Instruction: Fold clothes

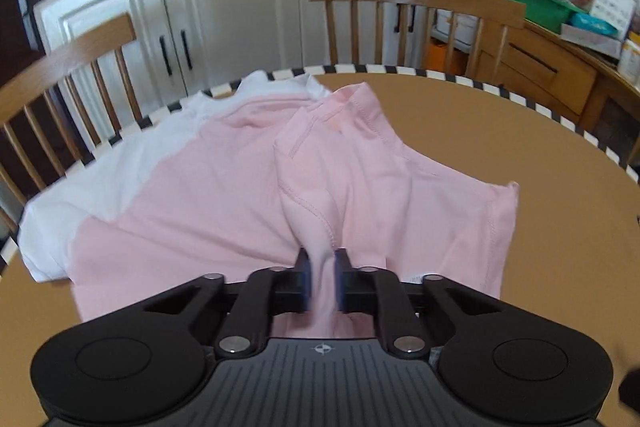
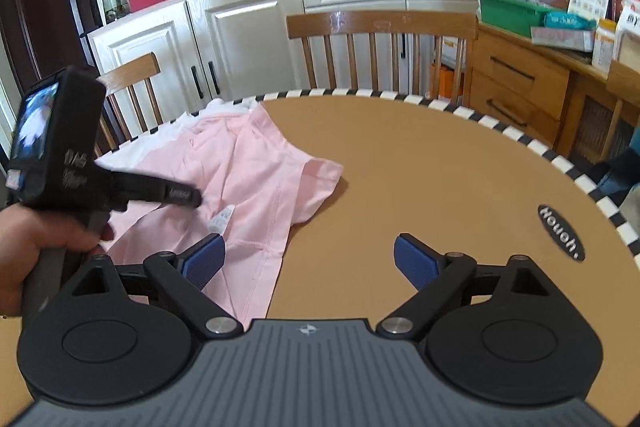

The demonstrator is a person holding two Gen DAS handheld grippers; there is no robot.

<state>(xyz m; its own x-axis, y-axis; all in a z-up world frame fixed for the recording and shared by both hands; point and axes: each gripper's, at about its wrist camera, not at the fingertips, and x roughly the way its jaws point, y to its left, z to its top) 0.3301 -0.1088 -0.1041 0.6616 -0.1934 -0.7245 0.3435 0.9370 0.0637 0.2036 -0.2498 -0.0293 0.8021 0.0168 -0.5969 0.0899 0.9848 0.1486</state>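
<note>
- Pink shirt [image 1: 224, 187] lies crumpled on the round tabletop [image 1: 500, 147], toward its 10 o'clock edge as the right wrist view shows it, on top of a white garment [image 1: 92, 179] that pokes out at the far-left rim.
- Left tool [image 1: 320, 277]: clamped shut on a pinched ridge of pink fabric, cloth bunched between the pads and tented up from there.
- Right tool [image 2: 308, 261]: jaws spread wide, nothing between them, hovering over the shirt's near hem and bare tabletop.
- Handling, judged: thin knit, light, fully limp. It will sag and drag rather than hold shape, so one grip point only lifts a peak.
- Not fragile and not slippery against the ribbed pads, but layers may slide on each other and the white garment could get dragged along.
- Where to grab, judged: stitched hems and seams, firmer than mid-panel. The near hem edge at 6 o'clock of the shirt, just ahead of the right tool, looks the likely second hold.
- Care label [image 2: 221, 217] sits face up near the left tool's tip.
</note>
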